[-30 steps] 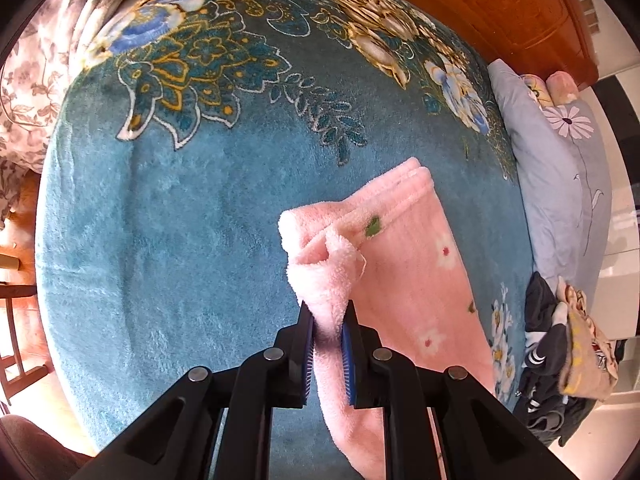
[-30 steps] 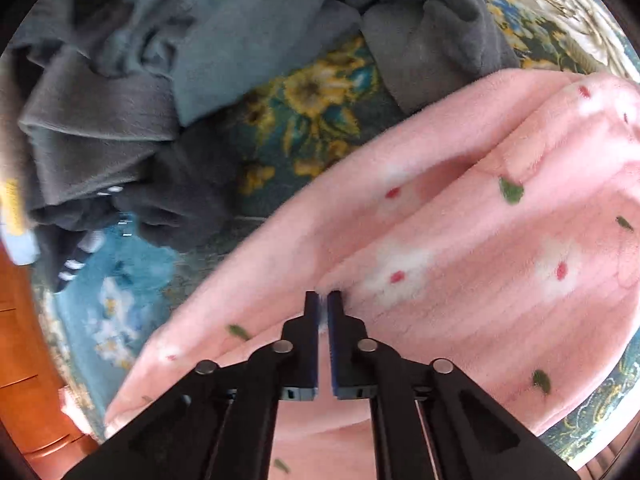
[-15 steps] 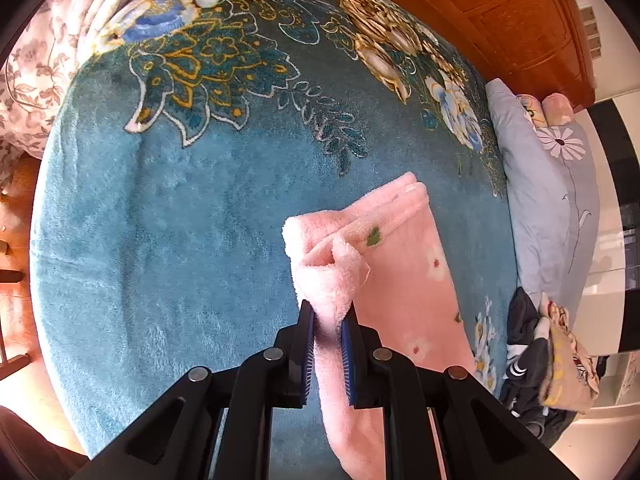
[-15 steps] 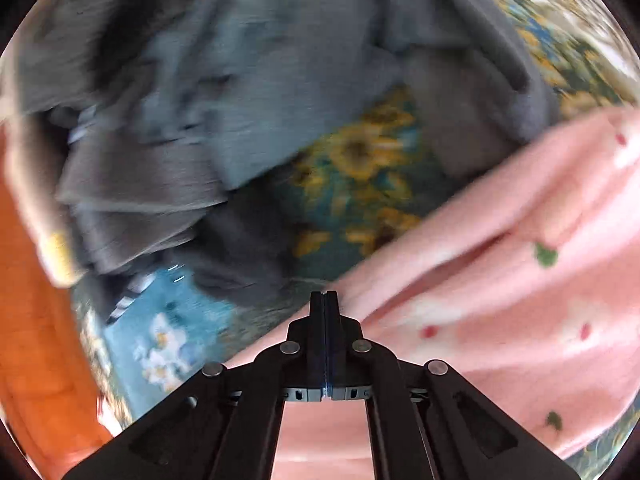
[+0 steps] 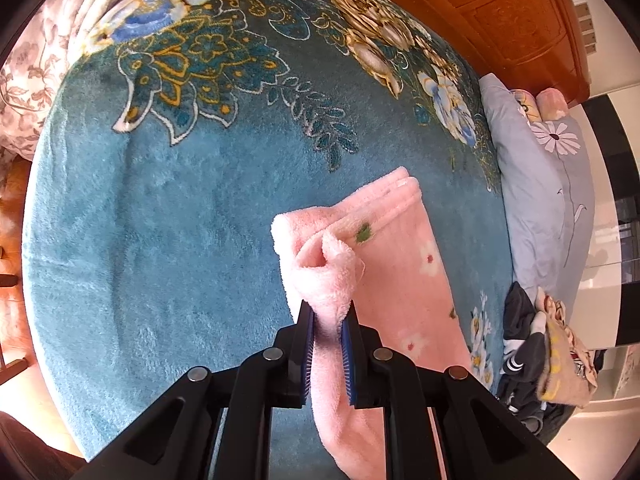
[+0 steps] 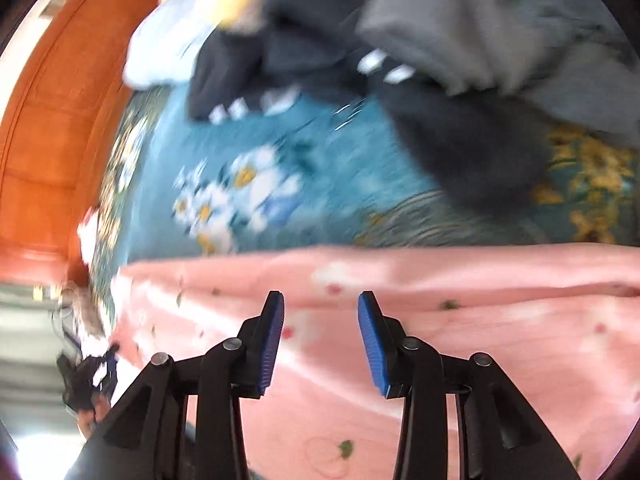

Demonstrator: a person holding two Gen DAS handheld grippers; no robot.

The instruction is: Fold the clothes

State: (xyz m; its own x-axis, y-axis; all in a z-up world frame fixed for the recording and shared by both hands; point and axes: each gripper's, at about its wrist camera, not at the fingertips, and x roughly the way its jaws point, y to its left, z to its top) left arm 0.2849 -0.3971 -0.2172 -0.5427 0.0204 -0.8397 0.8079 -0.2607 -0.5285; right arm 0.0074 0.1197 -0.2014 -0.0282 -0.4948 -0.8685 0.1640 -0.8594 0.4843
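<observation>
The left gripper point(image 5: 327, 314) is clamped on a bunched corner of the pink fleece garment point(image 5: 400, 280), its blue pads pressing the fabric from both sides and lifting that corner off the teal floral blanket point(image 5: 160, 220); the rest of the garment lies flat on the blanket, running back toward the camera on the gripper's right. The right gripper point(image 6: 321, 300) stands parted with nothing between its pads — the garment point(image 6: 500, 340) lies beneath them, and whether the tips touch it cannot be told through the blur.

A second ago the right gripper's jaws were pressed together over the same pink fleece; they have just been opening, and the view has swung sideways so that the garment's edge now runs level across the picture. The left gripper's hold looks the same as before.

Beyond the pink garment's far edge lies a heap of dark and grey clothes point(image 6: 460, 80) on the blanket, with an orange wooden headboard point(image 6: 52, 120) past it. In the left wrist view a grey-blue pillow with a daisy print point(image 5: 544, 184) lies beside the garment, on the blanket's edge.
</observation>
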